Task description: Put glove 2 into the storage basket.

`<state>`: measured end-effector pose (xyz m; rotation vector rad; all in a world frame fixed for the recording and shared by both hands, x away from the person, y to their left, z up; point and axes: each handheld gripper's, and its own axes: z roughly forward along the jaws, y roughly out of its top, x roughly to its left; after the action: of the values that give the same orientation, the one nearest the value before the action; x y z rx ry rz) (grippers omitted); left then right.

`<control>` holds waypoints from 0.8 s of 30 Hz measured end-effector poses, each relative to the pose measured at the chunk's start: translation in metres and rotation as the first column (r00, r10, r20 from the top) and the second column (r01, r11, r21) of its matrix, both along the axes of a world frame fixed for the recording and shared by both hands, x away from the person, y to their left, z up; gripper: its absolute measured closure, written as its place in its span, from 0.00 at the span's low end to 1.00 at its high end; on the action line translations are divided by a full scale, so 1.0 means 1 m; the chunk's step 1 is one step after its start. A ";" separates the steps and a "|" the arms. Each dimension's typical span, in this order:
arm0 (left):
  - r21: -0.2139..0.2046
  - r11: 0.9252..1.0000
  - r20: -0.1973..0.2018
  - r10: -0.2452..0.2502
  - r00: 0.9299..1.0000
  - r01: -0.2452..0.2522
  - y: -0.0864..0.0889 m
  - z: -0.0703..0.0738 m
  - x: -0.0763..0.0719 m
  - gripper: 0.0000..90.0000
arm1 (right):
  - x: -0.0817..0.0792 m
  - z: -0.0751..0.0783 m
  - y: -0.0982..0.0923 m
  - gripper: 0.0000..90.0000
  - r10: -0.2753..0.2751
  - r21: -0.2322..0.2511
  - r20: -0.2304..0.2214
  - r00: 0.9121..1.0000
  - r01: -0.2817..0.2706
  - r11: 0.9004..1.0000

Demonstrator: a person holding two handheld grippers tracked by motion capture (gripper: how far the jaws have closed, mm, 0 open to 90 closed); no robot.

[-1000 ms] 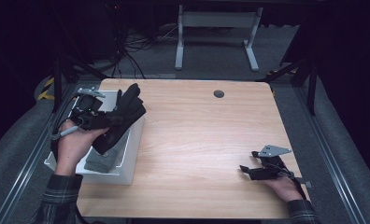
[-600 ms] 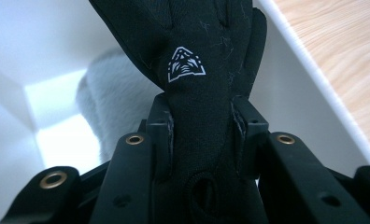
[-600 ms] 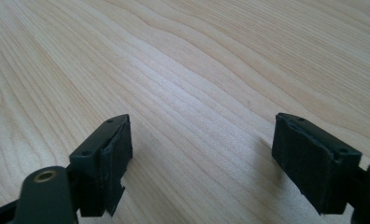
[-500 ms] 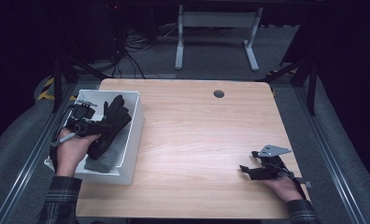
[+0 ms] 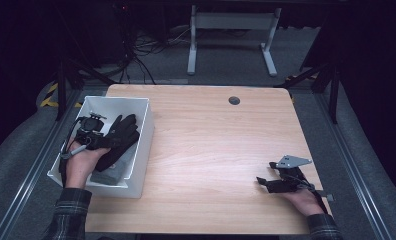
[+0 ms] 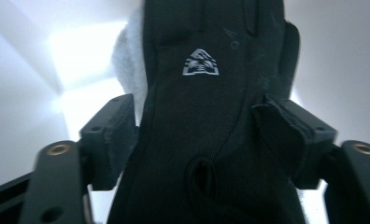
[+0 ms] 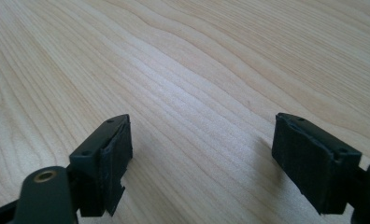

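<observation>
Left gripper [image 5: 98, 137] is over the white bin [image 5: 141, 145] at the left edge of the counter [image 5: 211, 145], held by the left hand [image 5: 81, 162]. Its fingers [image 6: 110, 135] are clamped on a black glove [image 5: 118, 140]; in the left gripper view the glove [image 6: 211, 116] runs up between both fingers, pinched at the cuff end, with a small silver triangle logo [image 6: 200, 63] just beyond the fingertips. White fleecy lining shows past the glove's edge on the left-finger side. The bin's white walls are bright behind it.

In the high view the glove's finger ends spread out ahead of the gripper fingers, toward the bin's right wall. A grey block-like item [image 5: 108, 172] lies in the bin just below the glove, next to the hand; can't tell what it is. Cable [image 5: 66, 150] loops from the left gripper along the wrist.

Right gripper [image 5: 273, 182] sits low over the counter near the front right corner, in the right hand [image 5: 301, 200], grey three-cornered plate [image 5: 293, 161] on top. Its fingers [image 7: 106, 158] are spread wide, with bare wood grain between them. Can't tell if the fingers touch the counter.

Dark round hole [image 5: 234, 100] in the counter near the far edge, well apart from both grippers. Plaid sleeve [image 5: 68, 217] on the left forearm.
</observation>
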<state>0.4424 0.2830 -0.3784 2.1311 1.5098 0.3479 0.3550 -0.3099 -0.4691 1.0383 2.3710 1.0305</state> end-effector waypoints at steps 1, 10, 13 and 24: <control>0.000 1.000 0.000 0.000 1.000 0.000 0.000 0.000 0.000 0.26 | 0.000 0.000 0.000 0.23 0.000 0.000 0.000 1.000 0.000 1.000; -0.049 0.998 0.074 -0.032 0.997 0.036 -0.008 0.030 -0.008 0.18 | 0.000 0.000 0.000 0.23 0.000 0.001 0.000 1.000 0.000 1.000; -0.084 0.993 0.111 -0.070 0.991 0.080 -0.017 0.042 -0.013 0.18 | 0.000 0.000 0.000 0.23 0.000 0.000 0.000 1.000 0.000 1.000; -0.150 0.959 0.173 -0.212 0.962 0.239 -0.065 0.060 -0.021 0.18 | 0.000 0.000 0.000 0.23 0.002 0.001 0.000 1.000 -0.002 1.000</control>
<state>0.4213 0.2184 -0.3182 2.0629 1.1513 0.2851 0.3550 -0.3098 -0.4692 1.0372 2.3722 1.0320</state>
